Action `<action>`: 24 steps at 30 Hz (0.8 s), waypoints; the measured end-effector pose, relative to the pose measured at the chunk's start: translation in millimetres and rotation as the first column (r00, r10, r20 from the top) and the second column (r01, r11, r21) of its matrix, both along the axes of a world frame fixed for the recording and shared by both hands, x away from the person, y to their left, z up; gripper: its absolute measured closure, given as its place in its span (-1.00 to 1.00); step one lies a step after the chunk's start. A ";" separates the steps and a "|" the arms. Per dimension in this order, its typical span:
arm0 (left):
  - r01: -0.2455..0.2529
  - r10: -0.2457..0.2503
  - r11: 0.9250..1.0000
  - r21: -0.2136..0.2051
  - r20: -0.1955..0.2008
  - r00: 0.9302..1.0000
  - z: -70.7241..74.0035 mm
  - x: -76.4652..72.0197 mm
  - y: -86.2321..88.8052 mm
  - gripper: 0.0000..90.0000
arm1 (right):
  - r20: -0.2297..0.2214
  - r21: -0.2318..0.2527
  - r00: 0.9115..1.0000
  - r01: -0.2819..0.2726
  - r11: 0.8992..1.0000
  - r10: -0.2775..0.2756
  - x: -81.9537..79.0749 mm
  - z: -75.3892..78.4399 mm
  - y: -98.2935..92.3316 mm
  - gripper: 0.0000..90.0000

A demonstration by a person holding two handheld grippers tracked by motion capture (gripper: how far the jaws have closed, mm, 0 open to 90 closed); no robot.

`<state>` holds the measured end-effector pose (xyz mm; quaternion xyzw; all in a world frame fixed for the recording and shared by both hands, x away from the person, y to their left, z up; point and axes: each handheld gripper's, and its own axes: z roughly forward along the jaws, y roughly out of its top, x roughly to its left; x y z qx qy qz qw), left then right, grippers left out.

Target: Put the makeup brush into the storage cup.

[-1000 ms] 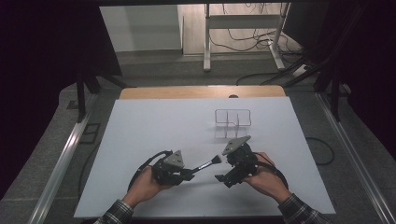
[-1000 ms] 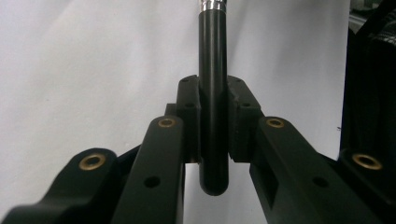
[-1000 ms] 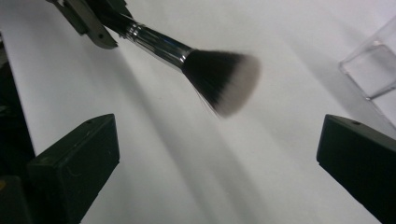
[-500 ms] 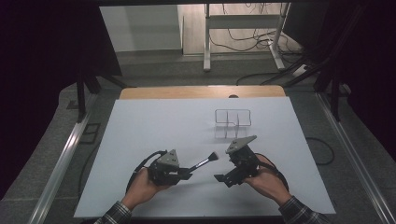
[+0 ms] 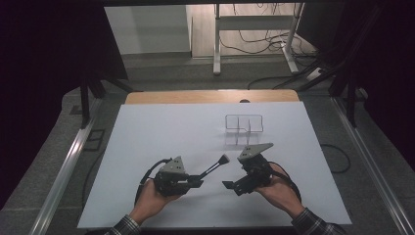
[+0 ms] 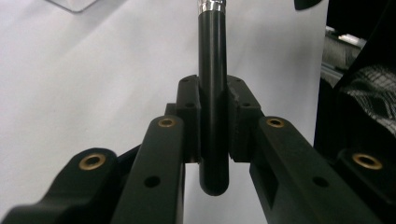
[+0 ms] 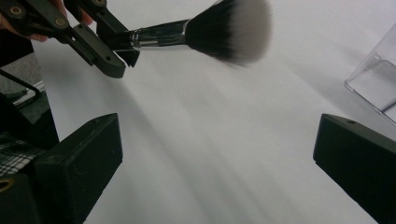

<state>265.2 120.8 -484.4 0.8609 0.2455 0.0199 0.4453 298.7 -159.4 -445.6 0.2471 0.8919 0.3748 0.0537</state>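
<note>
A makeup brush is held in the left gripper, whose jaws are clenched on the black handle near its butt end. The long axis of the brush is set at a slant in the high view: the butt lies low at the left gripper and the bristle head is pointed up and to the right, toward the clear organizer. The brush is carried just above the tabletop, near its front edge, well short of the clear organizer and to its left. The right gripper is seen to the right of the brush, nearer the front edge than the clear organizer; its jaws are spread apart and nothing is gripped between them.

The tabletop is covered in plain white, with a strip of bare wood left at its far edge. Beyond it, a grey floor, a pale wall, the legs of a metal frame and loose cables are seen; dark curtains hang at both sides.

In the left gripper view the handle is shown squeezed between the two pads, with a silver ferrule at the top edge. In the right gripper view the bristles are made out as dark at the root and pale at the tips, slightly blurred, and a corner of the clear organizer is caught at the right edge.
</note>
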 end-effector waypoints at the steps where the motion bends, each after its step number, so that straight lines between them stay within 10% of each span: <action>1: -0.004 0.004 1.000 -0.006 0.001 1.000 -0.1 -0.2 -0.1 0.73 | -0.002 0.003 1.000 0.003 1.000 -0.003 -1.4 0.9 1.6 -0.97; 24: -0.023 0.027 0.995 -0.094 0.038 0.999 2.1 -10.8 -12.9 0.73 | -0.049 0.132 0.998 0.031 0.991 -0.024 -4.8 11.1 12.8 -0.77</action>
